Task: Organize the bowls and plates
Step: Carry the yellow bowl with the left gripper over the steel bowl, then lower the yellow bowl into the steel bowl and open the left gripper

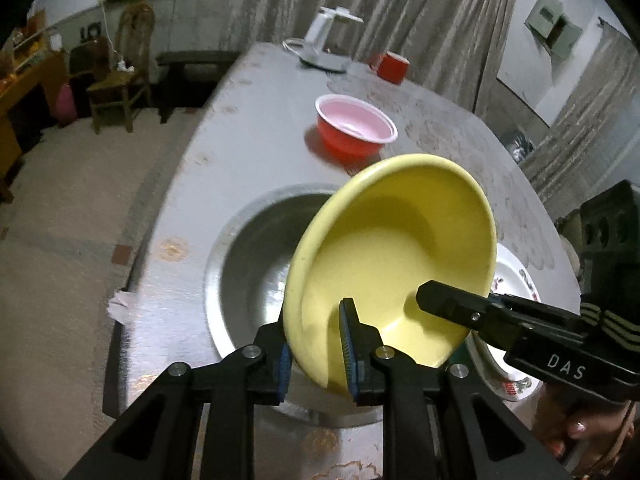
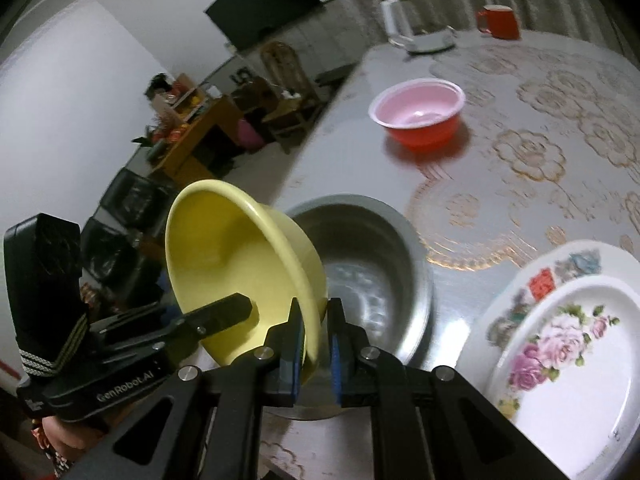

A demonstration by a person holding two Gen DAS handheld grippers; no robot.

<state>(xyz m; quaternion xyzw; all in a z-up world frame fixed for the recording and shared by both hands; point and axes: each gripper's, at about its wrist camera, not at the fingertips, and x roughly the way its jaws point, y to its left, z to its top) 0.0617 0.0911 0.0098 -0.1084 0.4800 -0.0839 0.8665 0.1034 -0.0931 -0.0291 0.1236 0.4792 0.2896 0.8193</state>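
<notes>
Both claws, left (image 1: pixel 316 354) and right (image 2: pixel 316 354), pinch yellow bowl (image 1: pixel 400 248) rim, tilted. Level it over steel bowl (image 1: pixel 252 256), lower, release together.

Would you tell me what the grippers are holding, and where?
Both the left gripper and right gripper clamp the tilted yellow bowl by its rim.

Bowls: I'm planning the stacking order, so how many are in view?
3. The yellow bowl is held tilted in the air by both grippers, the metal bowl sits on the table beneath it, and the red bowl stands farther back. Others may be hidden.
</notes>
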